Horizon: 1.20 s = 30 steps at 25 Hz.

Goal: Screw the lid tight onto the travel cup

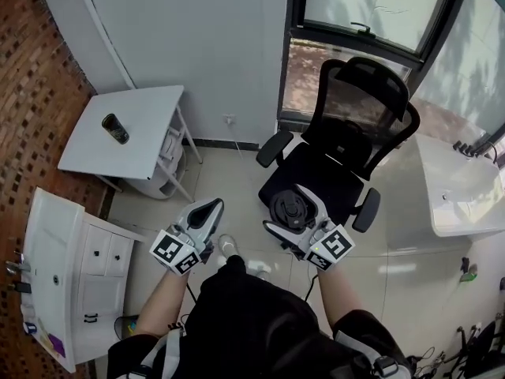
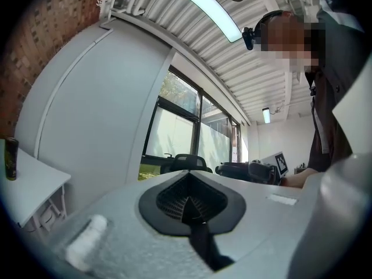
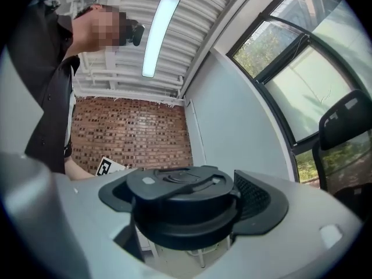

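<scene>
Going left to right. The travel cup (image 1: 115,128) stands upright on the small white counter (image 1: 154,105), near its left edge, with nothing on top of it that I can make out. It's dark and small in the head view, so I can't tell you much about the mouth.

The left claw (image 1: 211,207) is well off the counter, down and to the right of it, over the floor. Its jaws are pressed together with nothing between them.

Further right from the counter is the right claw (image 1: 295,200), clamped on the black lid (image 1: 289,209). In the right gripper view the lid sits flat between the ribbed pads, top face up. Past that, furthest from the counter, is a black office chair (image 1: 347,144).

So as I read it, this is the carrying step: lid in hand, cup waiting, both well apart, no threading started.

What I think the next move calls for:
- bring both claws over to the counter
- open the left claw and close it round the cup body so it can't spin
- lower the lid level onto the mouth before twisting

If it goes on tilted the threads probably won't catch. And a cup standing free on a smooth top would likely just turn with the lid.
</scene>
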Each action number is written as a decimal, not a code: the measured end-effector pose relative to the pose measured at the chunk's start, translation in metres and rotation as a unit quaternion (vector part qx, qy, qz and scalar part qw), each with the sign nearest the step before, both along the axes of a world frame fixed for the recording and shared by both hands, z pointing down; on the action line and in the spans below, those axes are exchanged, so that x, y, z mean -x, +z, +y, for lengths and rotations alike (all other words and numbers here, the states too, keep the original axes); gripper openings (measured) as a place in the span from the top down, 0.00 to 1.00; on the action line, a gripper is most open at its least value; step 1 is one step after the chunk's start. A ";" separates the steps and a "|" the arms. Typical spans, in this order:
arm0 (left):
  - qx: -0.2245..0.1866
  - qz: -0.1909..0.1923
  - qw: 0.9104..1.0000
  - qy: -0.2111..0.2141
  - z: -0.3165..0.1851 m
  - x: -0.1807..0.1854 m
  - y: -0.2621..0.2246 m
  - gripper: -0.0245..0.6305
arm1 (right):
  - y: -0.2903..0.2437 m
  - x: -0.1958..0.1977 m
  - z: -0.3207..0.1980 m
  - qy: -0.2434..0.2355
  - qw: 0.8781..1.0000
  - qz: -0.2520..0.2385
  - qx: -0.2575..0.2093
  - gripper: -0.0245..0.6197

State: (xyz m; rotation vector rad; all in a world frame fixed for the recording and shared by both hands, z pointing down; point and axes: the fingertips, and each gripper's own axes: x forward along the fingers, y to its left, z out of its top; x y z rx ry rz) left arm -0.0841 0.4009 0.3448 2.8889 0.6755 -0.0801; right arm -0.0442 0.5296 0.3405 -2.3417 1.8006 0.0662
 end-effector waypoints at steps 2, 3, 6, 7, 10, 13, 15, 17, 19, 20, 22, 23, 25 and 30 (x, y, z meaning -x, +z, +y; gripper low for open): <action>0.007 -0.001 1.000 -0.008 -0.017 -0.011 0.005 0.96 | 0.004 -0.012 -0.012 -0.005 1.000 0.001 0.008 0.21; 0.011 -0.004 1.000 -0.011 -0.024 -0.019 0.009 0.96 | 0.006 -0.020 -0.016 -0.004 1.000 0.001 0.013 0.21; 0.022 -0.010 1.000 -0.015 -0.044 -0.043 0.019 0.96 | 0.007 -0.044 -0.027 0.007 1.000 0.001 0.023 0.21; 0.027 -0.009 0.999 -0.014 -0.050 -0.054 0.019 0.96 | 0.005 -0.053 -0.032 0.011 1.000 0.004 0.025 0.21; 0.037 0.002 0.999 -0.004 -0.066 -0.093 0.011 0.96 | -0.001 -0.078 -0.047 0.023 0.999 0.026 0.037 0.21; 0.030 0.017 0.999 0.024 -0.076 -0.125 -0.001 0.96 | -0.007 -0.099 -0.062 0.039 0.997 0.040 0.044 0.21; 0.015 0.025 0.999 0.041 -0.083 -0.140 -0.007 0.96 | -0.012 -0.114 -0.072 0.048 0.997 0.039 0.040 0.21; 0.006 0.030 0.998 0.047 -0.094 -0.153 -0.012 0.96 | -0.017 -0.130 -0.084 0.051 0.997 0.040 0.036 0.21; 0.004 0.033 0.998 0.045 -0.111 -0.163 -0.014 0.96 | -0.020 -0.144 -0.102 0.047 0.997 0.041 0.034 0.21; 0.005 0.033 0.999 0.040 -0.122 -0.168 -0.015 0.96 | -0.020 -0.150 -0.113 0.043 0.998 0.041 0.033 0.21; 0.006 0.030 0.999 0.029 -0.145 -0.174 -0.012 0.96 | -0.019 -0.162 -0.137 0.033 0.998 0.040 0.033 0.21; 0.007 0.027 0.999 0.023 -0.158 -0.176 -0.010 0.96 | -0.017 -0.167 -0.149 0.029 0.998 0.039 0.033 0.21; 0.008 0.020 1.000 0.013 -0.181 -0.180 -0.005 0.96 | -0.013 -0.174 -0.172 0.022 0.999 0.035 0.035 0.21; 0.012 0.016 1.000 -0.002 -0.226 -0.189 0.003 0.96 | -0.001 -0.185 -0.218 0.004 0.999 0.024 0.043 0.21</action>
